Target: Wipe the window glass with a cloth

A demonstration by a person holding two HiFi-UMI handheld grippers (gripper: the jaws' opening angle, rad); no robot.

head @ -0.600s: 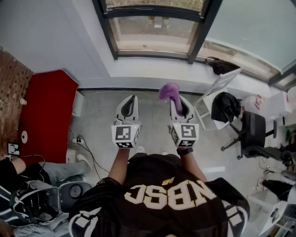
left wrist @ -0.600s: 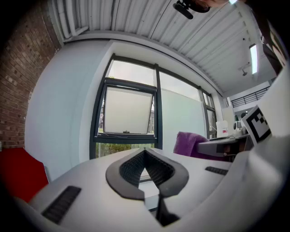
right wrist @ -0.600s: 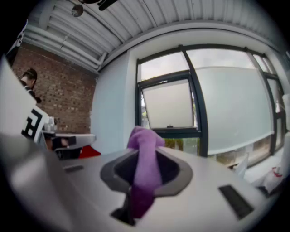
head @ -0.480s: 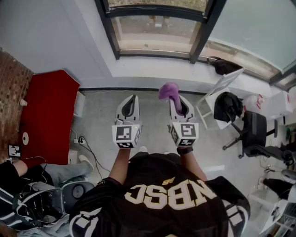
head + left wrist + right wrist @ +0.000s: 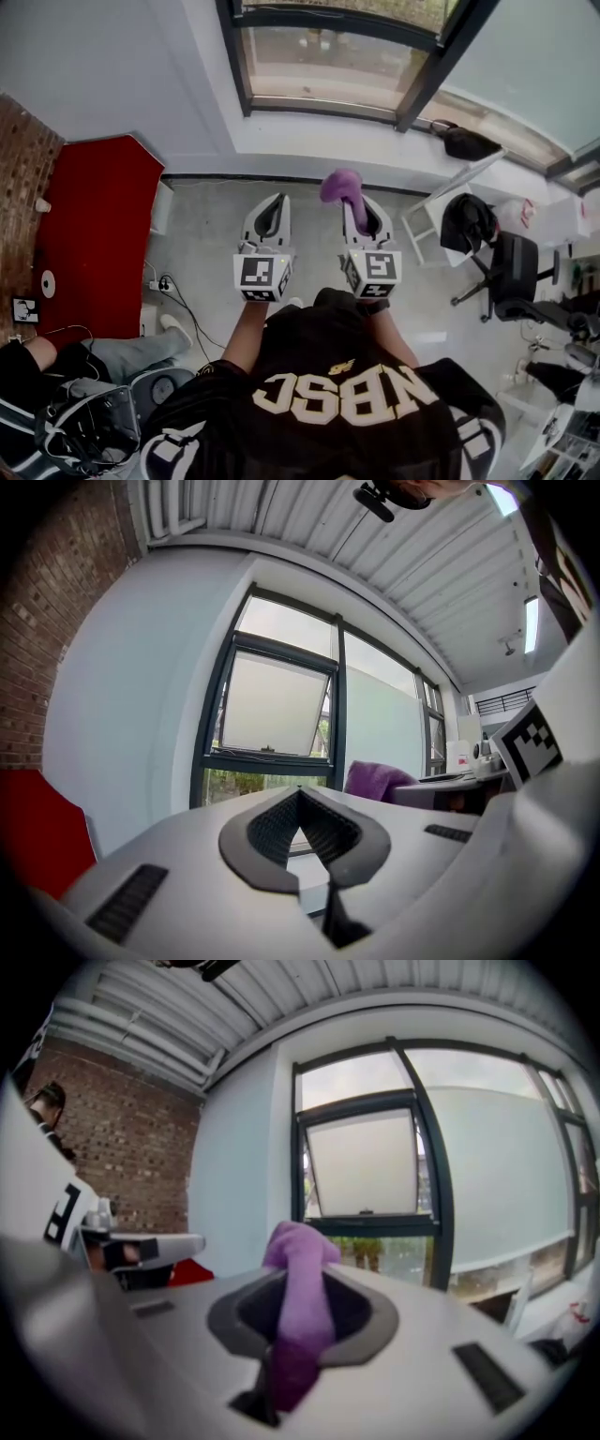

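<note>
A dark-framed window with a tilted-open pane stands ahead of me; its glass shows pale in both gripper views. My right gripper is shut on a purple cloth, which bunches up past the jaw tips. My left gripper is shut with nothing between its jaws. Both grippers are held side by side, level, short of the window. The purple cloth also shows at the right of the left gripper view.
A red panel leans at the left by a brick wall. At the right stand an office chair, a white chair with dark clothing and cluttered desks. A seated person is at the lower left. Cables lie on the floor.
The window has come nearer and larger in all views. Both grippers keep their hold and their places side by side.
</note>
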